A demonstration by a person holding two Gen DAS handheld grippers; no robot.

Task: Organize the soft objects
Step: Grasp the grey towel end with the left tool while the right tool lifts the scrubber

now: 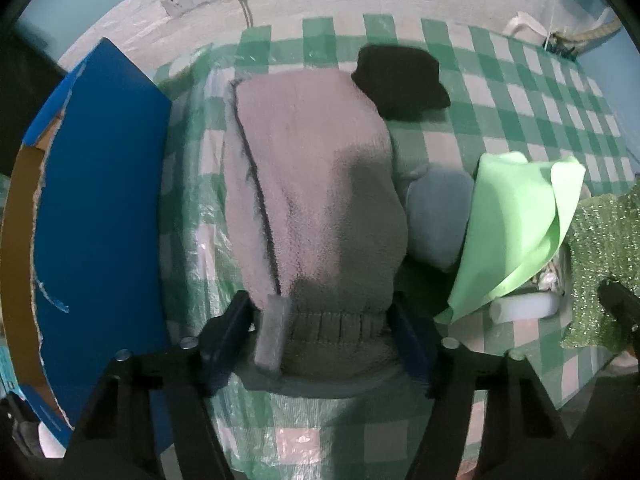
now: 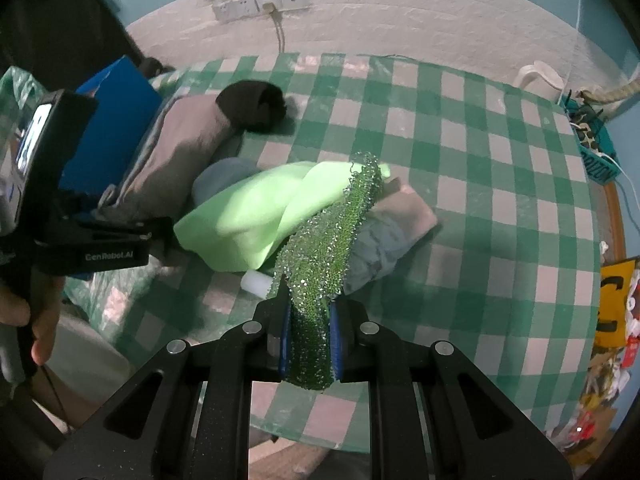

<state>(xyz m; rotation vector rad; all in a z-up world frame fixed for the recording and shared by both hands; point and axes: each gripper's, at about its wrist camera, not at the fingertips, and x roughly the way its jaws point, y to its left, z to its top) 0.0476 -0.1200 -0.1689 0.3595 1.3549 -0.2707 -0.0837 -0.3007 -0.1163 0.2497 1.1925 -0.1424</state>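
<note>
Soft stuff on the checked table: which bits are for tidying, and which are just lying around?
For tidying: grey fuzzy mitt, sparkly green cloth, light green cloth, black hat, blue box.
Lying around: wall sockets, yellow sign, white jug.

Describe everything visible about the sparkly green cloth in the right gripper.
The sparkly green cloth is a long strip of open, glittery mesh with wavy edges. The right gripper is shut on its near end, which hangs a little below the fingers. From there it stretches away over the pile, its far end resting on the light green cloth and draping above the grey-blue fabric.
</note>
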